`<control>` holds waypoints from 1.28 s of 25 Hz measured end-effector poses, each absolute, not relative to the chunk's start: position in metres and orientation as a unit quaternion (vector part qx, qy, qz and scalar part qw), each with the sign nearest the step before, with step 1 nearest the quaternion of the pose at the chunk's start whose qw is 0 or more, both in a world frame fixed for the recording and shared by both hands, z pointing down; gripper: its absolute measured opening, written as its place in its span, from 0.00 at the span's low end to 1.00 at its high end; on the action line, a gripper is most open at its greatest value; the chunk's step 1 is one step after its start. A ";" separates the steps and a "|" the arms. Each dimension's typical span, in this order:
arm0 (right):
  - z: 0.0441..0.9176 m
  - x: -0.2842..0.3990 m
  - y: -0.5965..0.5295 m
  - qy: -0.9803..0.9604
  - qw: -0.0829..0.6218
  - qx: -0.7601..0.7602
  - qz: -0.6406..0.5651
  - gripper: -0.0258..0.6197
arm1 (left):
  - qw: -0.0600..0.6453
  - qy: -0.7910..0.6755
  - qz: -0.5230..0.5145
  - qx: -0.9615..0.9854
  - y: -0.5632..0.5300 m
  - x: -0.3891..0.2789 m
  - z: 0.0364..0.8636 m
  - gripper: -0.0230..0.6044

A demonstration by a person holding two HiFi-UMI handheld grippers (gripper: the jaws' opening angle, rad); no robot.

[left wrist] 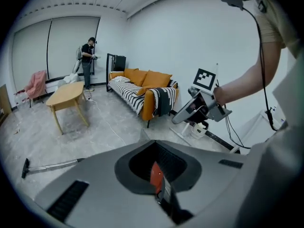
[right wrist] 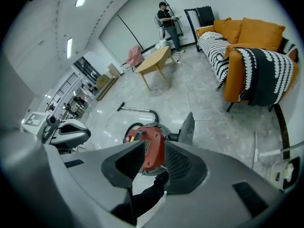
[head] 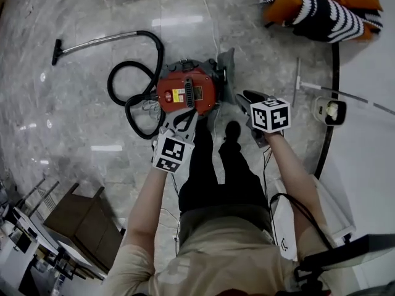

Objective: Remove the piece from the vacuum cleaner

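A red drum vacuum cleaner (head: 185, 88) stands on the marble floor, with its black hose (head: 133, 73) looped at its left. A flat grey piece (head: 226, 63) stands up at its far right side and also shows in the right gripper view (right wrist: 188, 126). My left gripper (head: 187, 106) is shut, its tips down on the vacuum's top. In its own view only a sliver of red (left wrist: 156, 175) shows between the jaws (left wrist: 159, 182). My right gripper (head: 242, 97) hangs open to the right of the vacuum with nothing in it. Between its jaws (right wrist: 147, 160) the vacuum (right wrist: 152, 146) shows some way off.
The metal wand with its floor nozzle (head: 92, 42) lies at the far left. An orange sofa with a striped blanket (head: 321, 5) is at the top right. A white plug block (head: 327, 111) and cables lie at the right. A wooden table (right wrist: 154, 61) and a standing person (right wrist: 168, 20) are farther off.
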State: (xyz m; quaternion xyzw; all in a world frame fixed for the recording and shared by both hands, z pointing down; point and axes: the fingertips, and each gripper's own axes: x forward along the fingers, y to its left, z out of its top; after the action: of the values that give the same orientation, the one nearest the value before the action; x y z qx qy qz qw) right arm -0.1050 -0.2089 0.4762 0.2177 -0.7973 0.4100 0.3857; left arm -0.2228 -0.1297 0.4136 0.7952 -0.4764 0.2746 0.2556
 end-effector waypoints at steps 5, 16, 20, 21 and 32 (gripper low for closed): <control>0.559 -0.115 -0.222 -0.771 0.429 0.226 0.414 0.25 | 0.277 -0.458 0.275 0.799 -0.137 -0.212 0.474 0.04; 0.678 -0.124 -0.252 -0.738 0.495 0.243 0.389 0.28 | 0.292 -0.456 0.274 0.795 -0.154 -0.205 0.552 0.04; 0.692 -0.127 -0.257 -0.735 0.471 0.249 0.420 0.28 | 0.303 -0.455 0.277 0.790 -0.151 -0.204 0.571 0.04; 0.692 -0.127 -0.257 -0.739 0.467 0.246 0.419 0.28 | 0.305 -0.455 0.277 0.790 -0.150 -0.204 0.575 0.04; 0.692 -0.116 -0.255 -0.756 0.463 0.229 0.401 0.09 | 0.307 -0.429 0.295 0.797 -0.144 -0.194 0.590 0.04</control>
State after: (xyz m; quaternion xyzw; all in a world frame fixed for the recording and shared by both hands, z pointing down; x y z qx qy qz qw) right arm -0.1160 -0.2551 0.6924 0.2290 -0.7563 0.4012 0.4632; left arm -0.1937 -0.1439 0.5900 0.7966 -0.4290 0.2952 0.3070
